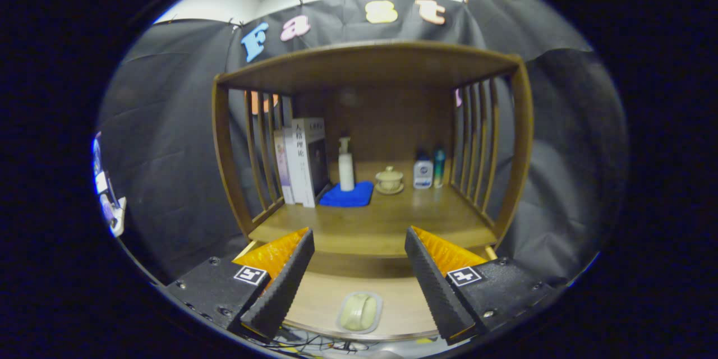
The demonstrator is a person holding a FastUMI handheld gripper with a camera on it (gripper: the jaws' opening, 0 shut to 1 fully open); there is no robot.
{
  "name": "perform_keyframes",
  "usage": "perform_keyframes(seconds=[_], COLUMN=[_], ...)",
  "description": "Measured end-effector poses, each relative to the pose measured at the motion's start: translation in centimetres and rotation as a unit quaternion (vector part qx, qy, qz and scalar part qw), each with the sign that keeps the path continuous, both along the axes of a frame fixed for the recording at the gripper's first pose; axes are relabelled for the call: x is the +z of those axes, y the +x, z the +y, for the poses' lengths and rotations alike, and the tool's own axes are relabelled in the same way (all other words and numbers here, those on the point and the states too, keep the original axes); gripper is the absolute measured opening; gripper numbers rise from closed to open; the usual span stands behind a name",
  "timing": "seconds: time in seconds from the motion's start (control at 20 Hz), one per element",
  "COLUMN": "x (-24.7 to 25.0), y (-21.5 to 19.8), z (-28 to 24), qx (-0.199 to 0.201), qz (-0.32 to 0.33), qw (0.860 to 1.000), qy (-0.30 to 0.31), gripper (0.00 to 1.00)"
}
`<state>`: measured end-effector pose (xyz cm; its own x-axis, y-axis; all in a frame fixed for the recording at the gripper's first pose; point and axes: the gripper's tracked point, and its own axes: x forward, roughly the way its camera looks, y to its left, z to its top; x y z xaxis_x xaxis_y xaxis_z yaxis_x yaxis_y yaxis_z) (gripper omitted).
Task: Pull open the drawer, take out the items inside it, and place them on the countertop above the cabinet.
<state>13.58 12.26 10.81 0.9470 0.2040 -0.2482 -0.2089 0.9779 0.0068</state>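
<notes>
The drawer [328,297] stands pulled out beneath the wooden countertop [376,224] of the cabinet. Inside it lies a pale green soap in a clear dish [359,312], low between my fingers. My gripper [359,280] is open, hovering above the drawer, with nothing between its fingers. The countertop stretches out just beyond the fingertips, under the cabinet's upper shelf.
On the countertop stand several books [303,160] at the left, a white pump bottle [346,165] on a blue cloth [349,194], a lidded tea cup on a saucer [389,180], and two small bottles [428,171] at the right. Slatted sides [479,148] close both ends.
</notes>
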Motion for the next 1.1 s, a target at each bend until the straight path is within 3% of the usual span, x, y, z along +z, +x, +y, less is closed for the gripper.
perform_keyframes(seconds=[0.15,0.35,0.65,0.8,0.95,1.1], x=[-2.8,-6.9,-14.2,-17.4,-18.4,-20.3], y=[2.3,3.9,3.9,3.1,3.4,2.9], z=[0.8,0.6,0.4,0.1,-0.2,-0.6], qx=[0.009,-0.001,-0.025,-0.036,-0.048,-0.052], qz=[0.095,0.199,0.339,0.387,0.390,0.414], qw=[0.995,0.979,0.939,0.920,0.917,0.905], qy=[-0.011,-0.042,-0.060,-0.060,-0.065,-0.077], gripper=[1.00,0.97,0.90,0.81,0.71,0.57])
